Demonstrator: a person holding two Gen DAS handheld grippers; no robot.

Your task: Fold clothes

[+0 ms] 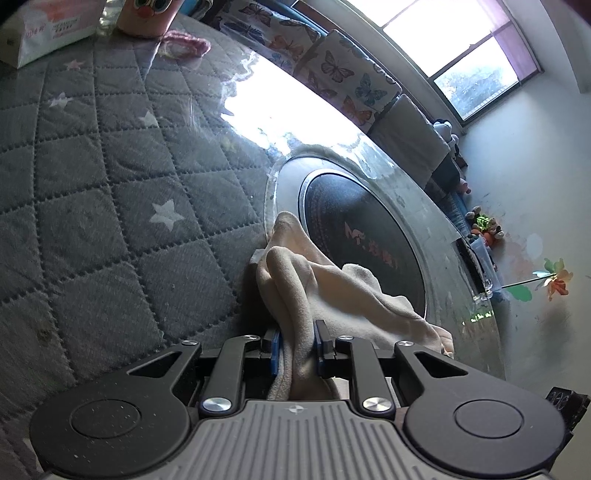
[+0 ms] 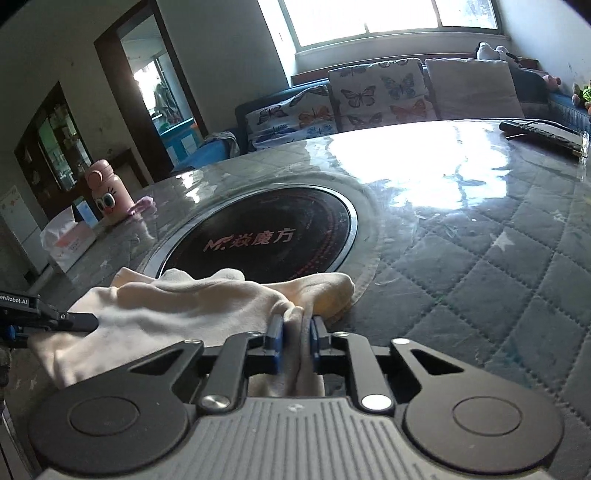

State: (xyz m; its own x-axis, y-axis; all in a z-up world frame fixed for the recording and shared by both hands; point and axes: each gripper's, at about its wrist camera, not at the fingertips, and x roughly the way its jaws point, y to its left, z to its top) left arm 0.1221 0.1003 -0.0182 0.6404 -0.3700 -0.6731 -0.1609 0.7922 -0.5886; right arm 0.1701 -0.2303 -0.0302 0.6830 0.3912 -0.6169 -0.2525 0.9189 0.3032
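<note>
Far left on the tabletop, near its rim: a white tissue box, a pink bottle with cartoon eyes just beside it, and a small pink cloth touching the bottle's base. Well apart from the work area, all three.

Next, at the left border of the right wrist view: the left tongs, closed tightly on one end of a cream cloth. Seen from its own camera, left tongs nearly shut, blue pads pressing a thick bunch of the cream cloth between them.

In the middle: the cream cloth stretched between both tongs, crumpled, with its far edge lying over the near rim of the round black cooktop set into the tabletop. Rest of the cooktop uncovered, red lettering visible.

Then the right tongs, also nearly shut, gripping a fold of the same cloth; loose end bunched just beyond the fingertips, near the cooktop rim.

To the right: wide stretch of grey quilted cover under clear glossy sheet, bare up to the far edge. Near that far right edge, a dark flat device with a cable. Behind the tabletop, a sofa with butterfly cushions under a bright window.
</note>
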